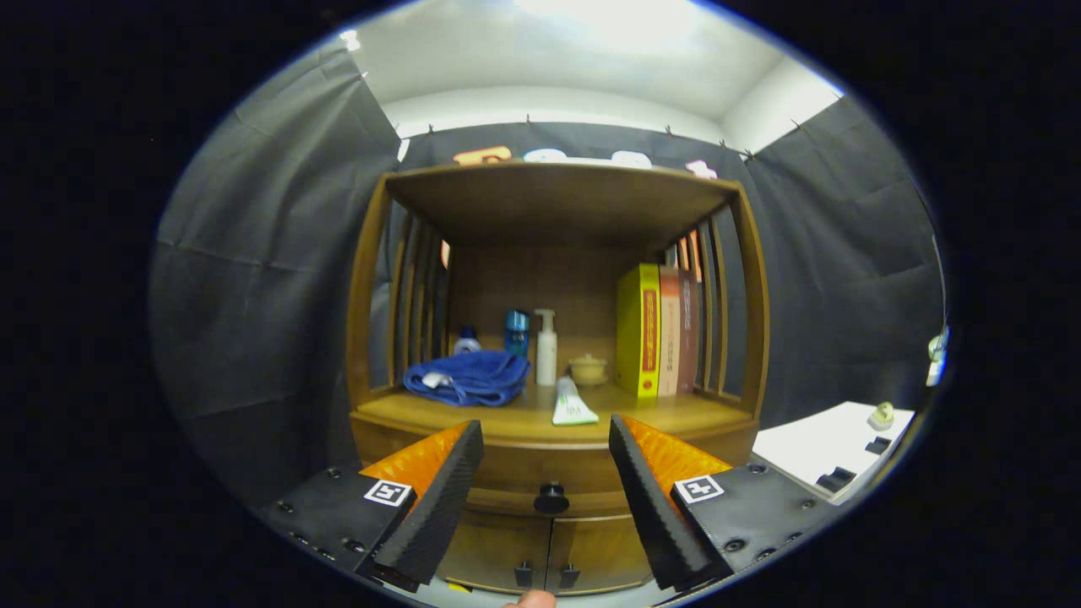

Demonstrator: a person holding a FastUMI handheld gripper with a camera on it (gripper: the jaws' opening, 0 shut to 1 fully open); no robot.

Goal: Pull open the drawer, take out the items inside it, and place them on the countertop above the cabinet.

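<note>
Looking along my gripper point(546, 494) toward a wooden cabinet point(553, 338), I see both fingers spread wide apart at the bottom of the frame, holding nothing. Left finger point(439, 498) sits at lower left, its ridged black pad facing inward with orange behind it.

On the countertop point(507, 418) in the middle of the frame, from the left: a blue towel point(469, 377) lies bunched, with a small white-and-blue bottle point(467, 340) and a blue cup-like container point(517, 332) behind it near the back panel. Just right of those stands a white pump bottle point(546, 346), and in front of it a white-and-green tube point(573, 404) lies flat near the front edge. A small cream lidded pot point(588, 370) sits beside the pump bottle. Further right, a yellow book point(639, 329) stands upright against other books point(676, 329).

Below the countertop, centre-bottom of the frame, the drawer point(540, 473) looks closed; its dark round knob point(551, 498) shows in the gap between my fingers, beyond them and untouched. Two cabinet doors point(549, 553) lie under it.

Right finger point(650, 498) mirrors the left. At lower right, a white table point(823, 447) stands beside the cabinet.
</note>
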